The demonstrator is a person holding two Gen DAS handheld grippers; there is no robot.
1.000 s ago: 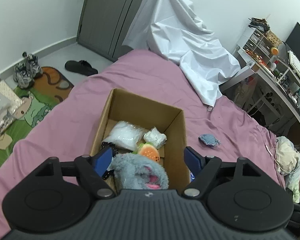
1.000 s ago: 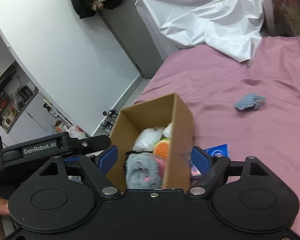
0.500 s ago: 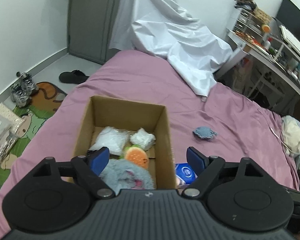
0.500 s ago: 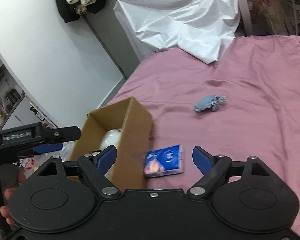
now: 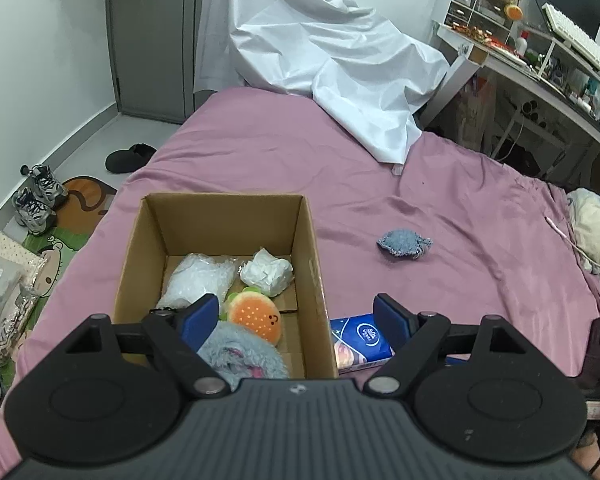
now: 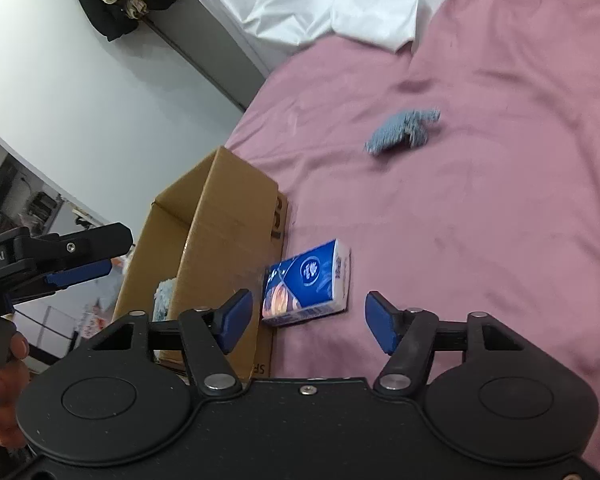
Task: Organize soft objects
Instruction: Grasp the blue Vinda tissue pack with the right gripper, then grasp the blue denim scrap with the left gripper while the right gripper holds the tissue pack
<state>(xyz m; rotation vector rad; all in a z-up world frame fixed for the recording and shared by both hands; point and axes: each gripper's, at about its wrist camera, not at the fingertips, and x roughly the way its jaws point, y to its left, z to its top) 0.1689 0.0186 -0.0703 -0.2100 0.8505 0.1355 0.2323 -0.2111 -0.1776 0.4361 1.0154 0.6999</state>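
1. A blue tissue pack (image 6: 306, 282) lies flat on a pink bedsheet (image 6: 480, 220), just beside the outer wall of an open cardboard box (image 5: 224, 216).
2. The right gripper (image 6: 306, 316) hovers over the pack with its blue fingers spread wide, one on each side, holding nothing.
3. The left gripper (image 5: 298, 320) is also spread and empty, above the box's near end.
4. The pack looks light and squashy, wrapped in glossy film that may be slippery. A gentle squeeze across its short sides, near the middle, seems the safest hold; too hard a pinch would likely crumple it.
5. A small blue-grey knitted piece (image 6: 402, 132) lies well apart, further up the bed. It looks limp and very light, and would probably need pinching at its bunched centre.
6. Inside the box are a plush burger (image 5: 254, 318), a fluffy grey toy (image 5: 240, 354), a white crumpled wad (image 5: 266, 272) and a clear plastic bag (image 5: 198, 278).
7. The sheet is soft and wrinkled, so it will give under pressure.
8. Around the bed: a white draped cloth (image 5: 340, 68), a cluttered desk (image 5: 540, 60), sneakers (image 5: 38, 200) and a cartoon floor mat (image 5: 60, 232).
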